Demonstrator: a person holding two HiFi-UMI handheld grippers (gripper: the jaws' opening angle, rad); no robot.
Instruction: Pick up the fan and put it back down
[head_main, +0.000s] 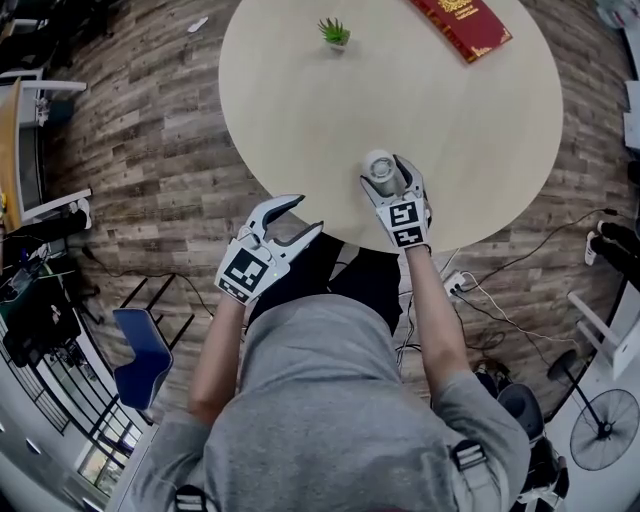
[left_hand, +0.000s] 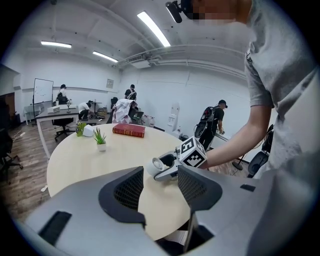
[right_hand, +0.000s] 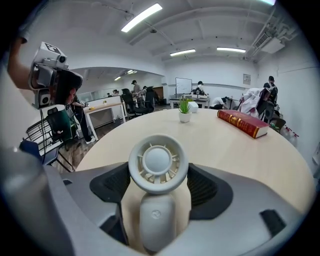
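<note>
A small white handheld fan (right_hand: 158, 162) stands upright between the jaws of my right gripper (right_hand: 159, 184). Both pads press on its round head, and its handle hangs below. In the head view the fan (head_main: 381, 168) and right gripper (head_main: 392, 180) are over the near edge of the round beige table (head_main: 300, 120). I cannot tell whether its base touches the tabletop. My left gripper (head_main: 305, 215) hovers open and empty just off the table's near edge, to the left. From the left gripper (left_hand: 160, 187) view, the fan (left_hand: 156, 165) lies ahead and slightly right.
A small potted plant (head_main: 335, 33) and a red book (head_main: 462, 22) sit at the table's far side. A blue chair (head_main: 145, 355) is on the floor at left. Cables and a floor fan (head_main: 605, 430) lie at right. People work at desks beyond.
</note>
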